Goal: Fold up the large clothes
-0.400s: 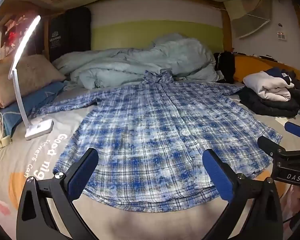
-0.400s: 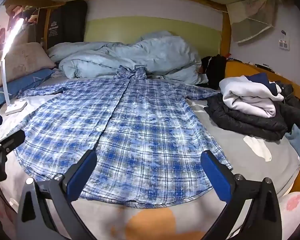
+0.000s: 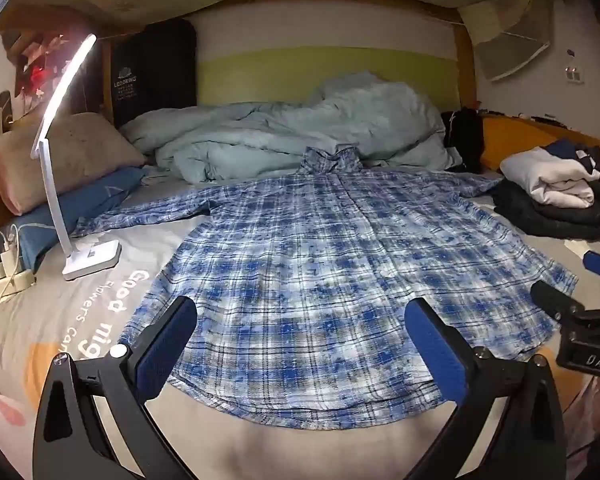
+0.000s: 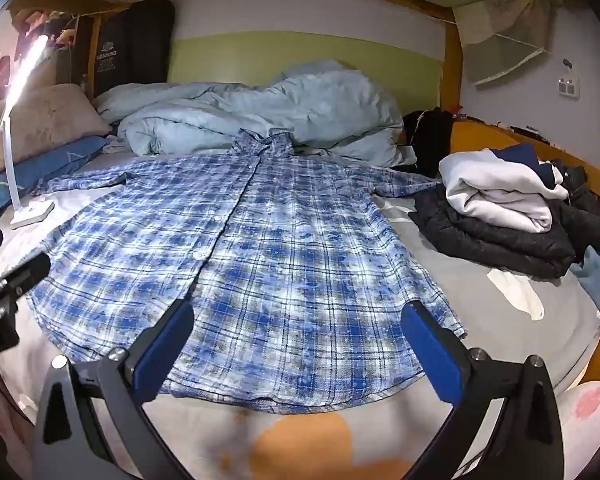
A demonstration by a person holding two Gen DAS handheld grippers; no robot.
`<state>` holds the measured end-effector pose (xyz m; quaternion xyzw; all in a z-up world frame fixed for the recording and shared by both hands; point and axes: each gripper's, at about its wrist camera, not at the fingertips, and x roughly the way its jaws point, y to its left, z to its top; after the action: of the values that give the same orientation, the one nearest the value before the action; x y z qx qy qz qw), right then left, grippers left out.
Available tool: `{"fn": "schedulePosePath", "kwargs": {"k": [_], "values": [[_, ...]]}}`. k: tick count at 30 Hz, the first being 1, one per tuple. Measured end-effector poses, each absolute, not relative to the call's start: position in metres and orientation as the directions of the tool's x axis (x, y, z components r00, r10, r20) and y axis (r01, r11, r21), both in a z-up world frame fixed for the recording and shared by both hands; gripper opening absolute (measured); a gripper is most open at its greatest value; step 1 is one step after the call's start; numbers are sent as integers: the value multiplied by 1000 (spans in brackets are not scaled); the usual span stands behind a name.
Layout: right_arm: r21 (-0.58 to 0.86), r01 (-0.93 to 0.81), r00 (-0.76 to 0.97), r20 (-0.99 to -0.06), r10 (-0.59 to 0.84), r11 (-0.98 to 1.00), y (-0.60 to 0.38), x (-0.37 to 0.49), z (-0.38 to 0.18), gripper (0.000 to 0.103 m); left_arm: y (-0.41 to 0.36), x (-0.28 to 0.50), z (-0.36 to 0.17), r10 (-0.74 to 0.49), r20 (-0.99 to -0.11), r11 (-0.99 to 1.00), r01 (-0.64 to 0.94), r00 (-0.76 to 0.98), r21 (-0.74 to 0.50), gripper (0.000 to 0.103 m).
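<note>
A large blue and white plaid shirt (image 3: 332,272) lies spread flat on the bed, buttoned side up, collar far and hem near; it also shows in the right wrist view (image 4: 252,256). Both sleeves stretch out sideways. My left gripper (image 3: 300,332) is open and empty, hovering above the hem. My right gripper (image 4: 296,336) is open and empty, also above the hem. The right gripper's fingers (image 3: 556,300) show at the right edge of the left wrist view, and the left gripper's fingers (image 4: 20,276) show at the left edge of the right wrist view.
A lit white desk lamp (image 3: 92,258) stands on the bed left of the shirt, with a charger and cables (image 3: 8,272) beyond. A crumpled light-blue duvet (image 3: 300,136) lies behind the collar. Pillows (image 3: 60,160) sit far left. A pile of folded clothes (image 4: 508,216) lies at the right.
Both grippers have shifted very slightly; the shirt has not moved and both grippers remain open.
</note>
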<state>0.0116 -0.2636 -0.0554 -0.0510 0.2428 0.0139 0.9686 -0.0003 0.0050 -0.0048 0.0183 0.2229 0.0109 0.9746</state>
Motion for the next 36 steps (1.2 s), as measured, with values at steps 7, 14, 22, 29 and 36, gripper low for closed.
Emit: {"fn": "schedulePosePath", "kwargs": {"k": [7, 14, 22, 29, 36], "values": [[-90, -54, 878, -479, 5, 994, -262, 15, -55, 103, 1, 1, -7, 39, -441, 998, -10, 897, 69, 103], [-86, -53, 873, -488, 4, 995, -261, 15, -57, 103, -6, 3, -11, 20, -444, 997, 16, 896, 78, 103], [-81, -50, 875, -485, 5, 995, -261, 14, -56, 103, -4, -7, 0, 20, -373, 998, 7, 928, 70, 103], [-89, -56, 879, -476, 6, 994, -262, 10, -53, 103, -13, -10, -3, 43, -365, 990, 9, 930, 140, 103], [-85, -47, 868, -496, -2, 995, -261, 14, -56, 103, -8, -12, 1, -3, -365, 997, 32, 931, 74, 103]]}}
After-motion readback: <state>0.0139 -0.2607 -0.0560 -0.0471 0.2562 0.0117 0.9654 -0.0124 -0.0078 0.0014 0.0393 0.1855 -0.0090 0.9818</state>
